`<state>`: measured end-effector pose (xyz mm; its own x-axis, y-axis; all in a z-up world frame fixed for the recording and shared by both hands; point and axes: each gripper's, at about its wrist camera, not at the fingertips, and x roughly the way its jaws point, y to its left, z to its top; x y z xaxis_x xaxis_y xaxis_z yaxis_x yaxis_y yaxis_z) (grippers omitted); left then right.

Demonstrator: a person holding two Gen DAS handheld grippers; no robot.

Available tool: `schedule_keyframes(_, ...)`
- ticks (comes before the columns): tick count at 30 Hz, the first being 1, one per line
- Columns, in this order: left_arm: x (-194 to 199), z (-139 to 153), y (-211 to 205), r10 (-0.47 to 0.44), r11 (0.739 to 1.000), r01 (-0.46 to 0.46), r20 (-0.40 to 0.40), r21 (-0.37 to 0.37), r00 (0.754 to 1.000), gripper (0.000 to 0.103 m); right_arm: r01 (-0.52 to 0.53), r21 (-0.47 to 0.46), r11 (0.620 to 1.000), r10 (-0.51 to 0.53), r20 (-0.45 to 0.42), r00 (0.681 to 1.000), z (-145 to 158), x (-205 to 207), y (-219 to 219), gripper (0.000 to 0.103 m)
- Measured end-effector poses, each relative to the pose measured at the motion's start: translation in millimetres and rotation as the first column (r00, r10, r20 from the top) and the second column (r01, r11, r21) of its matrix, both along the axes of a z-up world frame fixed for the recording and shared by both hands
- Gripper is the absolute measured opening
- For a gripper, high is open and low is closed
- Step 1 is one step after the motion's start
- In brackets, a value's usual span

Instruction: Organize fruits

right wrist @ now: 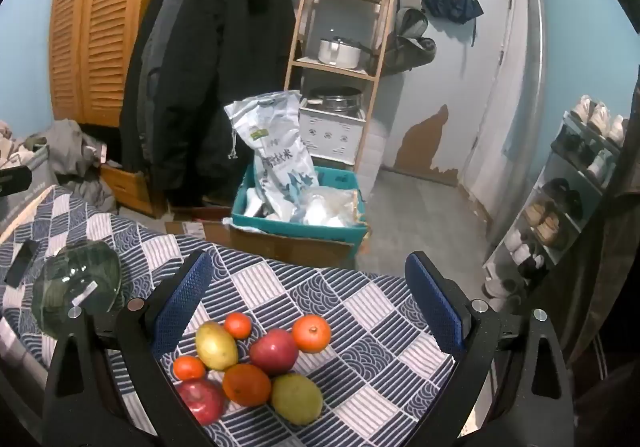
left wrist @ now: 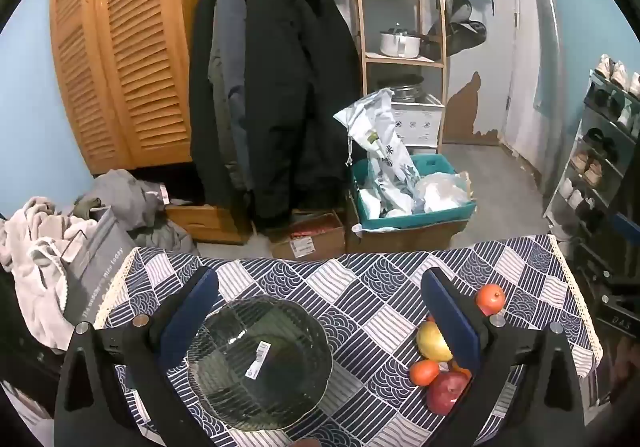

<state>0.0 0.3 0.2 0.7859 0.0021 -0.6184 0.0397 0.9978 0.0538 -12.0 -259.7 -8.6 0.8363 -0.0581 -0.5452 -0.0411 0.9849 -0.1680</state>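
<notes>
A clear green glass bowl (left wrist: 260, 363) with a barcode sticker sits empty on the patterned tablecloth (left wrist: 360, 279), between the fingers of my open left gripper (left wrist: 320, 311). The bowl also shows in the right wrist view (right wrist: 76, 283) at the left. A cluster of fruit lies under my open right gripper (right wrist: 308, 299): a red apple (right wrist: 274, 351), a second red apple (right wrist: 200, 401), two yellow-green mangoes (right wrist: 216, 345) (right wrist: 297, 399), and several oranges (right wrist: 311, 333) of different sizes. In the left wrist view some of the fruit (left wrist: 434, 341) lies beside the right finger.
A dark phone-like object (right wrist: 22, 257) lies on the cloth beyond the bowl. Past the table's far edge stand cardboard boxes, a teal crate (right wrist: 300, 221) with bags, hanging coats (left wrist: 272, 87), a wooden shelf (left wrist: 400, 27) and a shoe rack (right wrist: 560, 207).
</notes>
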Motion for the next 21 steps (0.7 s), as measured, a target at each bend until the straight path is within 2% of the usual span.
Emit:
schedule_keyframes(8, 0.9, -0.4, -4.2, 0.003, 1.000, -0.003, -0.010, -0.008, 1.000, 0.102, 0.000, -0.002, 1.000, 0.000, -0.014, 1.000, -2.0, 1.0, 0.0, 0.095)
schedule_keyframes(21, 5.5, -2.2, -6.4, -0.012, 1.000, 0.012, -0.011, 0.019, 1.000, 0.102, -0.003, -0.002, 1.000, 0.003, -0.019, 1.000, -2.9, 1.3, 0.8, 0.095)
